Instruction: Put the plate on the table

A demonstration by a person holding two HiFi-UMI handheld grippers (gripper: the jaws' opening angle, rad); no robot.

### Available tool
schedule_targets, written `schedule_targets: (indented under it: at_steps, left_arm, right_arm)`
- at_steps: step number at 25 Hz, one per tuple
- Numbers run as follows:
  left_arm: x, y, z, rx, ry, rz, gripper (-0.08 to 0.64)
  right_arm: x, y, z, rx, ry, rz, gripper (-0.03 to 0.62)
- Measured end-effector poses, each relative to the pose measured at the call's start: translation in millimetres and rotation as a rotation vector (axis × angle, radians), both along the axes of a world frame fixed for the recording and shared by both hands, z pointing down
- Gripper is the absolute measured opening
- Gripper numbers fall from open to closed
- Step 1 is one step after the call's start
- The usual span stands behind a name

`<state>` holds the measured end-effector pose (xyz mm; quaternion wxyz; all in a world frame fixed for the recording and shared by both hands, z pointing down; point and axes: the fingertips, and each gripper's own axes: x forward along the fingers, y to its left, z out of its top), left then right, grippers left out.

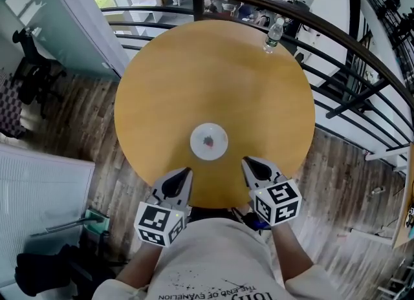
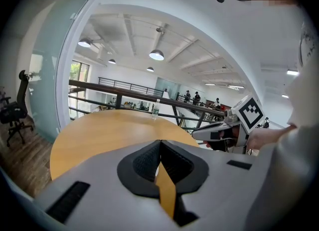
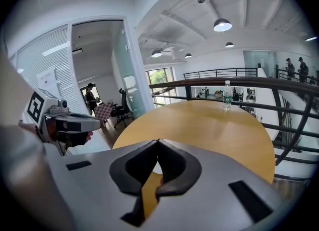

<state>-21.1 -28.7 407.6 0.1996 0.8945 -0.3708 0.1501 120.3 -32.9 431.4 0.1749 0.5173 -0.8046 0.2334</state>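
Nearest, the left claw (image 1: 186, 173) and right claw (image 1: 246, 162), both grey, are held clenched and empty, while the small round white plate (image 1: 209, 141) is seen flat just beyond them on the round wooden tabletop (image 1: 213, 79), judged light, stiff, breakable, best pinched by its rim.

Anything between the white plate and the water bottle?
Nothing: head view shows bare round wooden table between small white plate and clear plastic bottle.

The table (image 1: 194, 79) is smooth matt wood, the plate (image 1: 209, 141) glossy white, the bottle (image 1: 274, 33) clear plastic.
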Motion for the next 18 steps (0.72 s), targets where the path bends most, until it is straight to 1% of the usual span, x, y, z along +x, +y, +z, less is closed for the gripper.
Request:
schedule_targets:
  at_steps: [7, 18]
  left_arm:
    - [-1.7, 1.2, -2.8, 0.003, 0.000, -0.006, 0.021]
    - [1.1, 2.3, -4.8, 0.010, 0.003, 0.000, 0.021]
  right_arm:
    - [-5.8, 0.6, -2.8, 0.004, -0.002, -0.021, 0.025]
    - [-1.0, 2.2, -2.8, 0.004, 0.002, -0.017, 0.025]
